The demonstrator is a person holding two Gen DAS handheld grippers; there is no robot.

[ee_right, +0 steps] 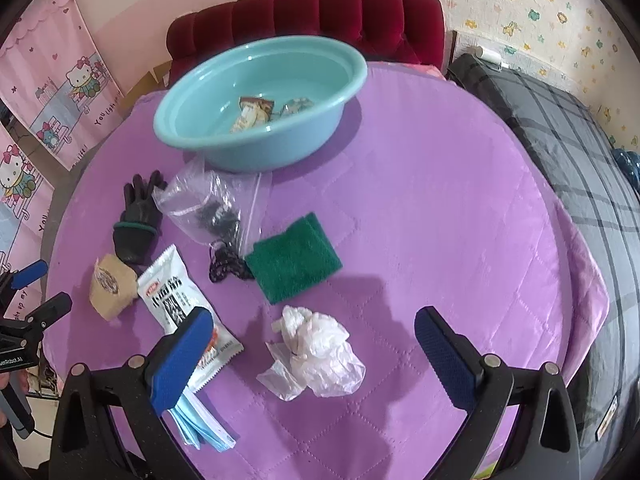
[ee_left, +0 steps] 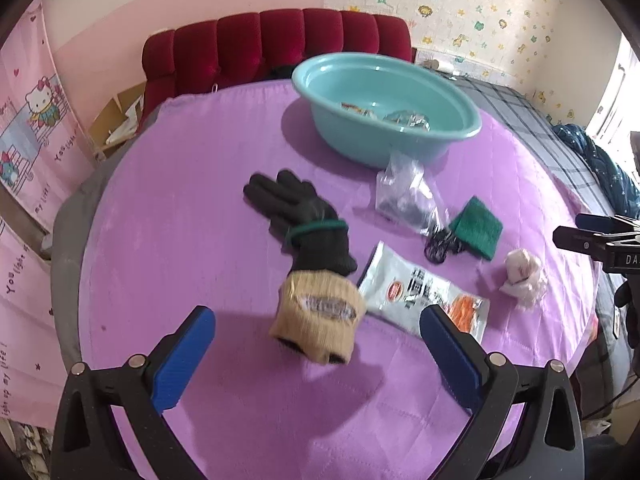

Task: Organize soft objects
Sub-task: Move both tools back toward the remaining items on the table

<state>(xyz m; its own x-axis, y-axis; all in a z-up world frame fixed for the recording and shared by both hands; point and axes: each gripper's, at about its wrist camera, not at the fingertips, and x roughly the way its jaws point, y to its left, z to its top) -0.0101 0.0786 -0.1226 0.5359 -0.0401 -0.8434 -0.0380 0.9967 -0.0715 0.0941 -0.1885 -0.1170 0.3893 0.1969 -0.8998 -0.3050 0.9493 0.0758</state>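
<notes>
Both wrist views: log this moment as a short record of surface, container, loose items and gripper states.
surface: purple quilted cover
container: teal basin, a few wrappers inside
loose items: black glove with tan cuff, clear plastic bag, green scouring pad, white snack packet, crumpled white tissue
left gripper: open, cuff between fingers, not touching
right gripper: open over tissue
</notes>
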